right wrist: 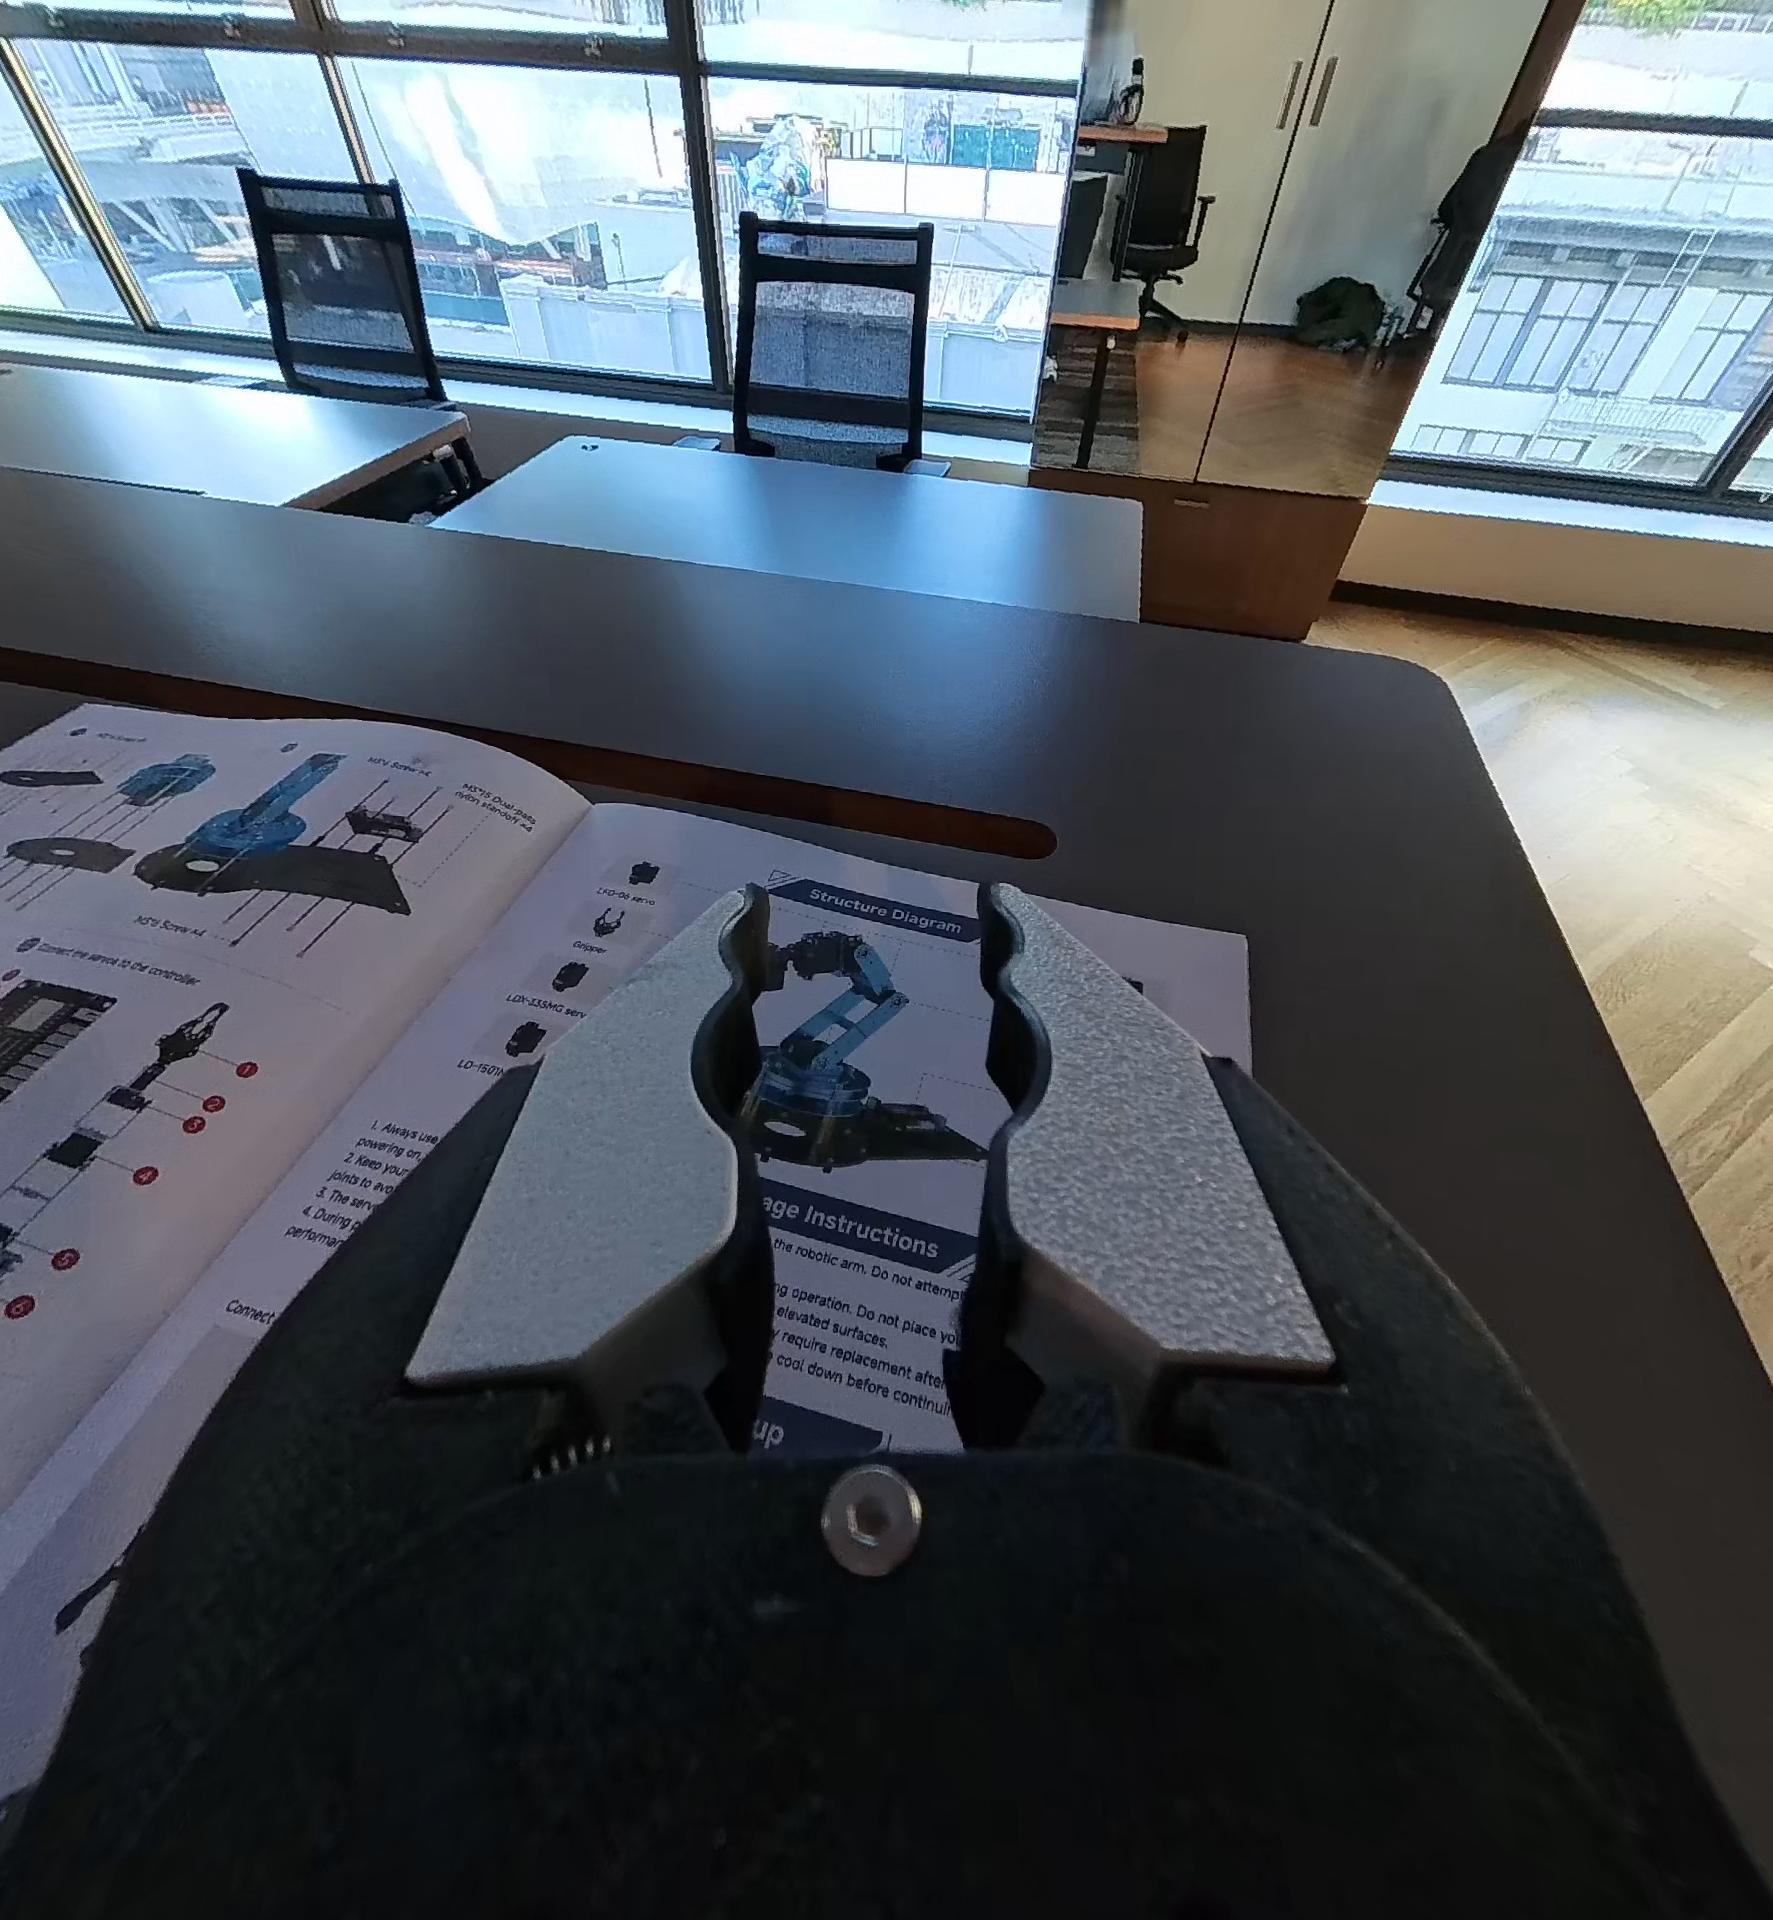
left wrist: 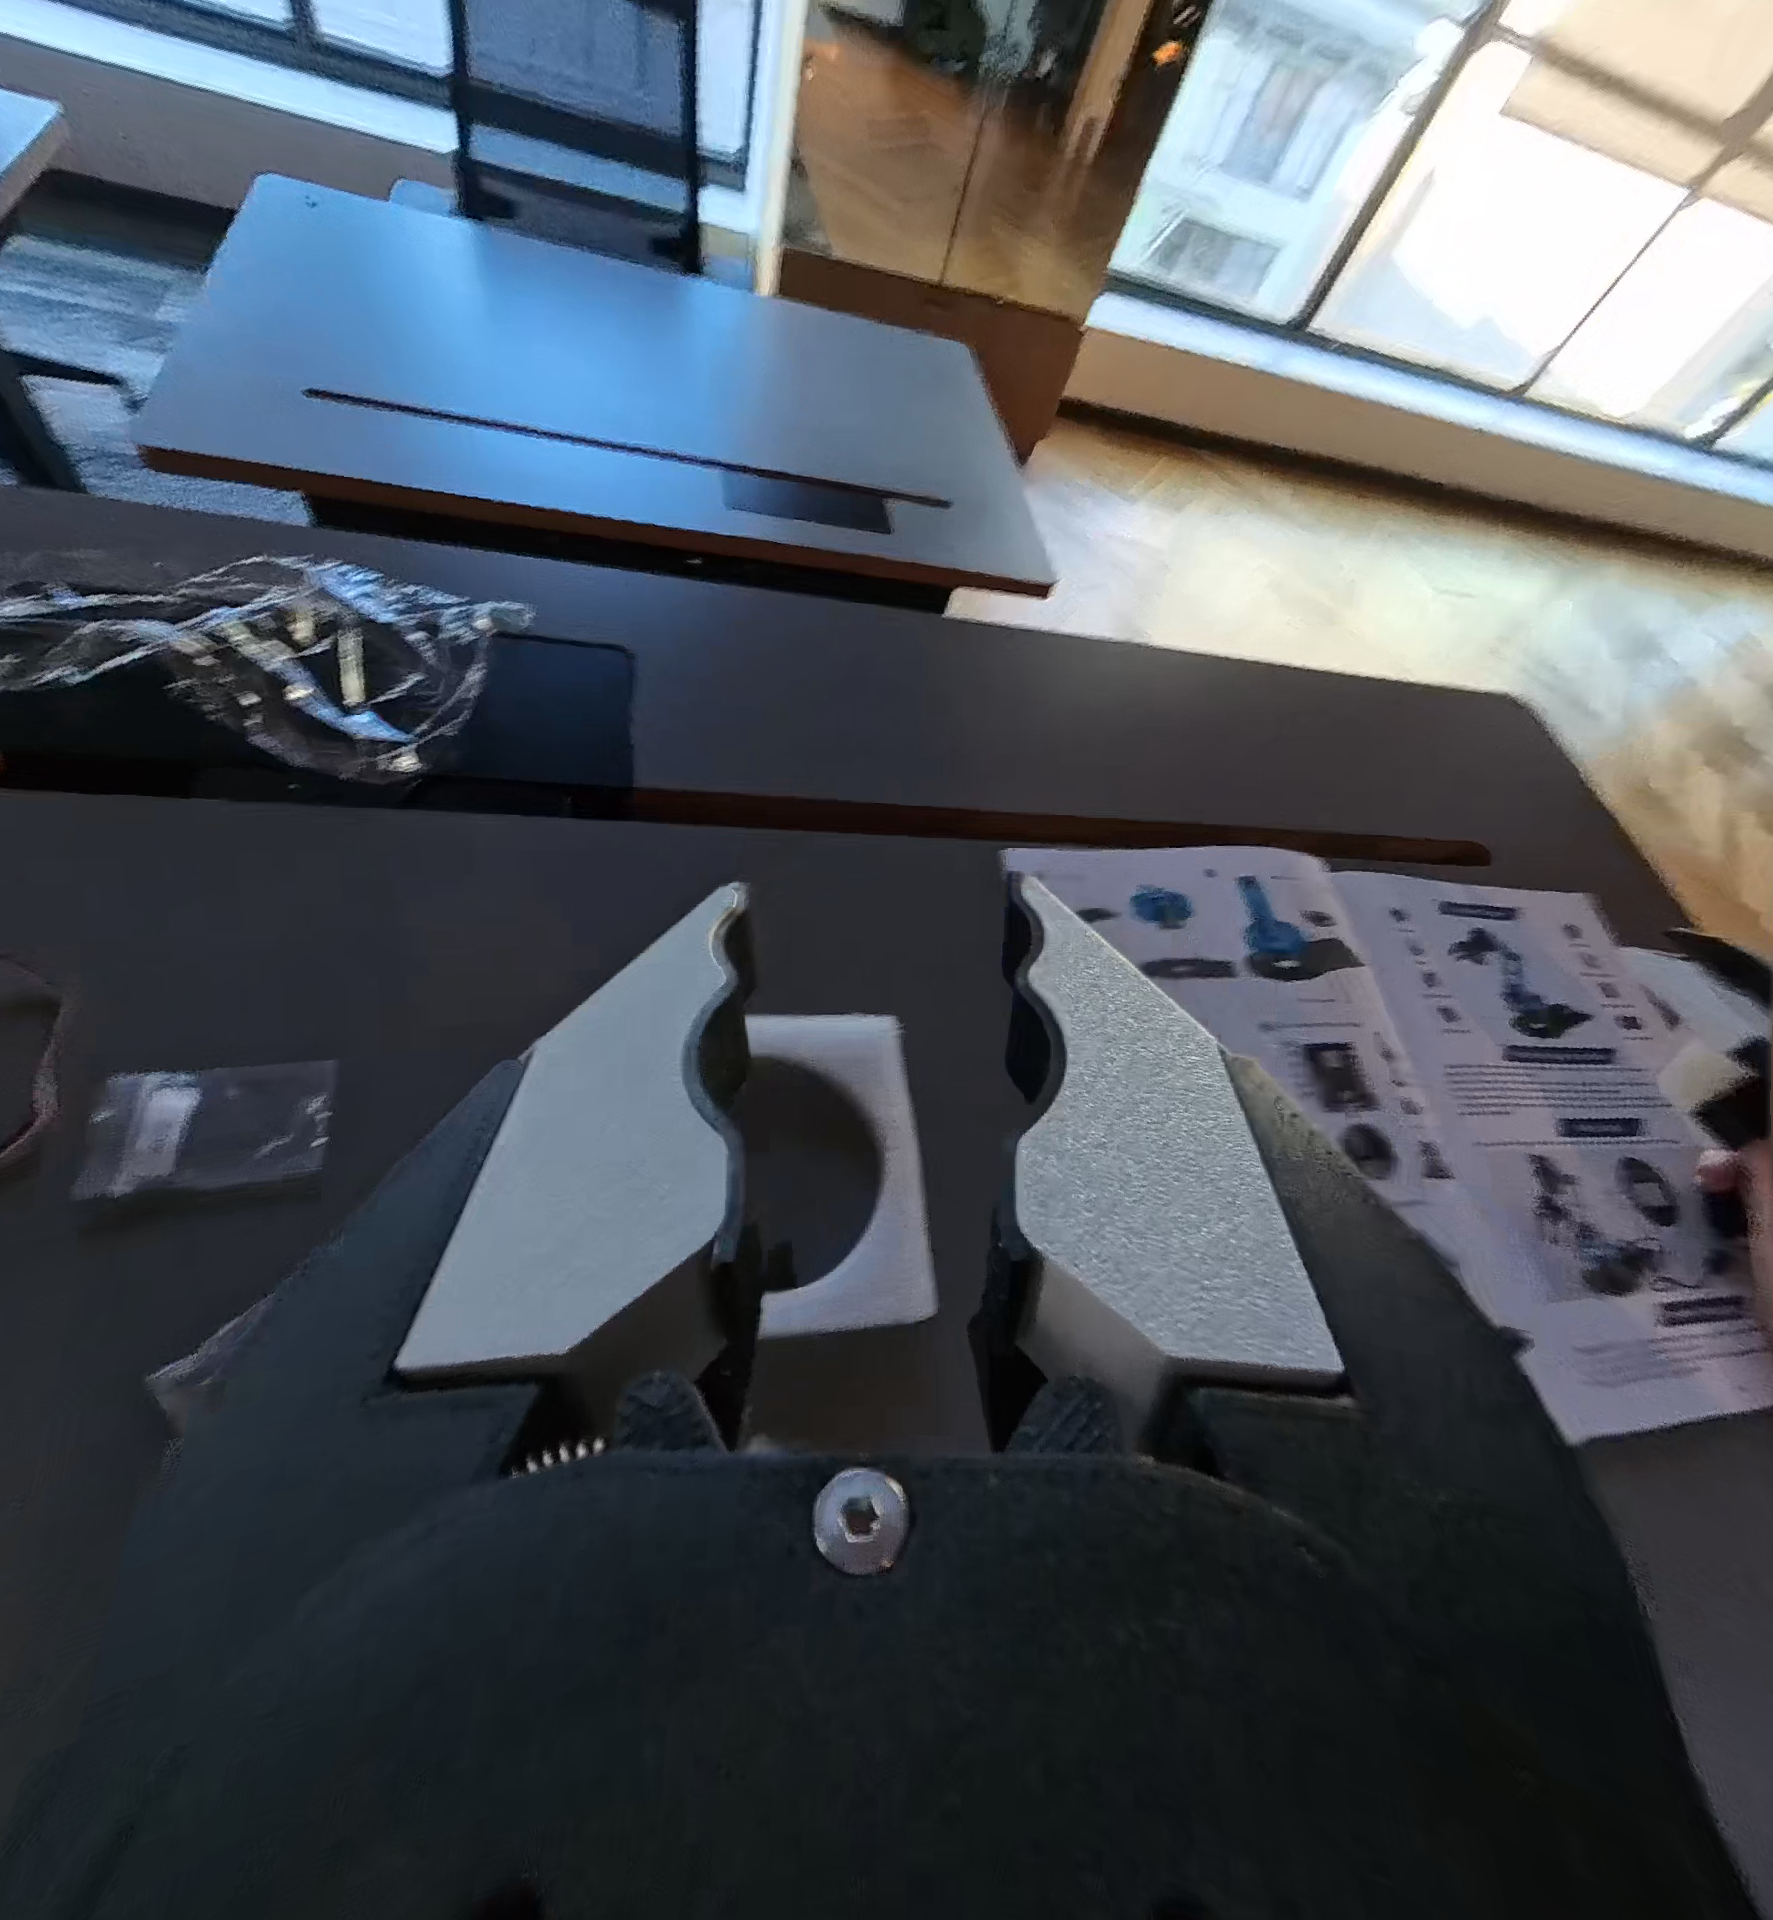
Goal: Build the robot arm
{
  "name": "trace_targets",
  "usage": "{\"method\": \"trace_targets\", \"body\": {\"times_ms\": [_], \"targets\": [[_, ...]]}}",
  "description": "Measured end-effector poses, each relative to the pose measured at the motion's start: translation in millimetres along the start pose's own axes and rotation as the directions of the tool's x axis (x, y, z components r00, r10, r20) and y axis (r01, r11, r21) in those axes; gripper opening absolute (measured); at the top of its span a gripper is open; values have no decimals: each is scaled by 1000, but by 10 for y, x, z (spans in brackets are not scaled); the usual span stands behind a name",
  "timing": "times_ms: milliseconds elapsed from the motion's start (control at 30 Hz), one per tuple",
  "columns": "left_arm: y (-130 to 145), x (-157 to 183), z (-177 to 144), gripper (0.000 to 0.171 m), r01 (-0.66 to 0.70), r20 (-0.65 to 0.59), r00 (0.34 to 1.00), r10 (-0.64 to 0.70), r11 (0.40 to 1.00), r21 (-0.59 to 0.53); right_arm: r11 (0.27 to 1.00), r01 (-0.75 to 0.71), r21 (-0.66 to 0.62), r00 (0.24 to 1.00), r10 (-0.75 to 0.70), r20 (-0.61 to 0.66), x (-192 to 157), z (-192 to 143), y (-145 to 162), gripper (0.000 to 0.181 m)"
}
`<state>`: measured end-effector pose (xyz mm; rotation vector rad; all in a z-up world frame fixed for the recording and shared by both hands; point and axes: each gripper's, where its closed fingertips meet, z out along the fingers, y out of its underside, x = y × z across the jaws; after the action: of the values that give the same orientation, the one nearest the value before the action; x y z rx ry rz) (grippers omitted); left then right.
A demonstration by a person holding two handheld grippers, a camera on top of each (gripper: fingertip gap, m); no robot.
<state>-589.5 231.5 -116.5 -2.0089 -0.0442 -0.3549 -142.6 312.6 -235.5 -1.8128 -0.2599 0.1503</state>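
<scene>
We hold the left gripper point(left wrist: 877, 914) half open and empty above a white foam block point(left wrist: 887, 1174) on the dark desk point(left wrist: 446, 935); our right gripper point(right wrist: 866, 914), likewise parted and empty, hovers over the open instruction booklet point(right wrist: 238, 935).

Your left wrist view looks forward and down along its fingers, tilted, from close above the dark desk point(left wrist: 1121, 727), with the open booklet point(left wrist: 1464, 1091) at its right edge. Your right wrist view sits level and close over that same booklet point(right wrist: 269, 997), facing the windows point(right wrist: 508, 177). Both views share the booklet, the desk point(right wrist: 1277, 810) and the windows point(left wrist: 1547, 239).
</scene>
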Motion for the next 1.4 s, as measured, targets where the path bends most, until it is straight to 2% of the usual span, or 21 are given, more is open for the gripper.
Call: {"method": "trace_targets", "body": {"times_ms": [100,333,1400], "targets": [[41,-163,-8,45,-20,90,996,23,999,-28,1000,0,-1,1000,0,1,-1,0,1,39],[57,-92,20,46,-6,47,999,8,999,-33,1000,2,-1,1000,-2,1,-2,0,1,39],[33,-50,11,48,-5,26,1000,6,1000,-19,1000,7,-3,1000,-7,4,-15,4,4,39]]}}
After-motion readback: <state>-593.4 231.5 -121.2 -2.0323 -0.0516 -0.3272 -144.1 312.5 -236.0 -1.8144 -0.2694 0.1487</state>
